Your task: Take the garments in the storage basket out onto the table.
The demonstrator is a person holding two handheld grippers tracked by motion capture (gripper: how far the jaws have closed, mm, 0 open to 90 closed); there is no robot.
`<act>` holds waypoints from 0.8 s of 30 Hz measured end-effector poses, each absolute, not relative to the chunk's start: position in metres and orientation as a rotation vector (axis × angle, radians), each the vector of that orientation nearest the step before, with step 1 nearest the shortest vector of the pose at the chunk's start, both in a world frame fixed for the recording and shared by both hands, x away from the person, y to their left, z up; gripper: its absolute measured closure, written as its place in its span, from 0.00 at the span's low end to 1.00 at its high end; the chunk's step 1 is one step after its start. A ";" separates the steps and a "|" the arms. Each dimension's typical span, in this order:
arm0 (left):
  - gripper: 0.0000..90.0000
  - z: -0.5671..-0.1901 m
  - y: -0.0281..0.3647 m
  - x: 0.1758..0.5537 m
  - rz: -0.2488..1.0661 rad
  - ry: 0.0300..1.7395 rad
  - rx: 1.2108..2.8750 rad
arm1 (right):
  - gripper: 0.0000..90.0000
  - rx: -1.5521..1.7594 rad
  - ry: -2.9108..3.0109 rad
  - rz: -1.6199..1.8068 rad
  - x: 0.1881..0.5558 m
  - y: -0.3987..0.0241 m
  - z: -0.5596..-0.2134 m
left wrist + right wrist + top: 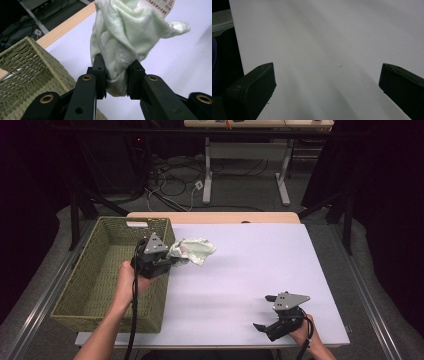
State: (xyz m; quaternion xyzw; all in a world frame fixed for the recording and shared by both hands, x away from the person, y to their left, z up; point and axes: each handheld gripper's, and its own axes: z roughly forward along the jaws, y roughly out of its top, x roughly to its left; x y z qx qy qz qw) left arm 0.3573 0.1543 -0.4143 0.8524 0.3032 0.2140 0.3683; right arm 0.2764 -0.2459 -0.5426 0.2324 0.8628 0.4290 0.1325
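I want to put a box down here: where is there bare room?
The white table top lies bare between the pale green cloth and the right tool, and on to its far edge. The wicker basket floor looks bare too. It's crowded at the basket's right rim, around the left tool.

Bench [240, 270]: white top, wooden strip visible along far edge. Woven basket [95, 285] stands on left end, olive-green wicker, open top, white label on far rim; near corner seems to overhang bench front, hard to tell. Rest of white surface bare apart from faint speck mid-top in right gripper view. Grey floor around bench.
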 end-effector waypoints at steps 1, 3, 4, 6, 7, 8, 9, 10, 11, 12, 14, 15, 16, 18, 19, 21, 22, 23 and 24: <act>0.82 -0.415 0.153 0.358 0.545 0.780 2.191 | 0.00 0.670 2.502 1.244 0.277 -0.246 -0.543; 0.82 -0.416 0.150 0.358 0.545 0.781 2.190 | 0.00 0.673 2.503 1.245 0.276 -0.246 -0.542; 0.82 -0.416 0.149 0.359 0.555 0.762 2.195 | 0.01 0.674 2.502 1.246 0.276 -0.246 -0.542; 0.82 -0.417 0.146 0.359 0.547 0.761 2.197 | 0.01 0.674 2.501 1.246 0.276 -0.246 -0.542; 0.82 -0.417 0.145 0.360 0.550 0.756 2.199 | 0.00 0.673 2.498 1.247 0.276 -0.246 -0.542; 0.82 -0.417 0.143 0.360 0.543 0.748 2.202 | 0.01 0.671 2.498 1.248 0.276 -0.246 -0.542; 0.82 -0.418 0.141 0.361 0.539 0.749 2.196 | 0.01 0.670 2.504 1.246 0.276 -0.246 -0.542; 0.82 -0.418 0.139 0.361 0.534 0.747 2.203 | 0.00 0.670 2.497 1.250 0.275 -0.246 -0.542; 0.82 -0.419 0.137 0.362 0.528 0.750 2.198 | 0.01 0.671 2.503 1.247 0.276 -0.246 -0.542; 0.82 -0.420 0.135 0.362 0.527 0.749 2.201 | 0.00 0.670 2.505 1.243 0.276 -0.246 -0.542; 0.82 -0.422 0.131 0.363 0.516 0.743 2.208 | 0.00 0.670 2.505 1.248 0.276 -0.246 -0.542; 0.82 -0.423 0.130 0.363 0.511 0.737 2.213 | 0.01 0.666 2.505 1.245 0.276 -0.246 -0.542; 0.82 -0.423 0.128 0.363 0.503 0.736 2.218 | 0.00 0.668 2.500 1.247 0.275 -0.245 -0.542; 0.82 -0.425 0.125 0.363 0.499 0.734 2.220 | 0.00 0.669 2.499 1.246 0.275 -0.245 -0.542; 0.82 -0.426 0.122 0.364 0.496 0.725 2.228 | 0.00 0.669 2.499 1.245 0.275 -0.245 -0.542; 0.82 -0.427 0.121 0.365 0.491 0.724 2.232 | 0.01 0.668 2.500 1.245 0.275 -0.245 -0.542; 0.82 -0.428 0.119 0.365 0.489 0.726 2.234 | 0.01 0.667 2.506 1.244 0.276 -0.246 -0.542; 0.82 -0.429 0.118 0.366 0.485 0.728 2.234 | 0.00 0.670 2.509 1.240 0.276 -0.245 -0.542; 0.82 -0.430 0.117 0.366 0.483 0.730 2.237 | 0.01 0.667 2.510 1.241 0.276 -0.245 -0.542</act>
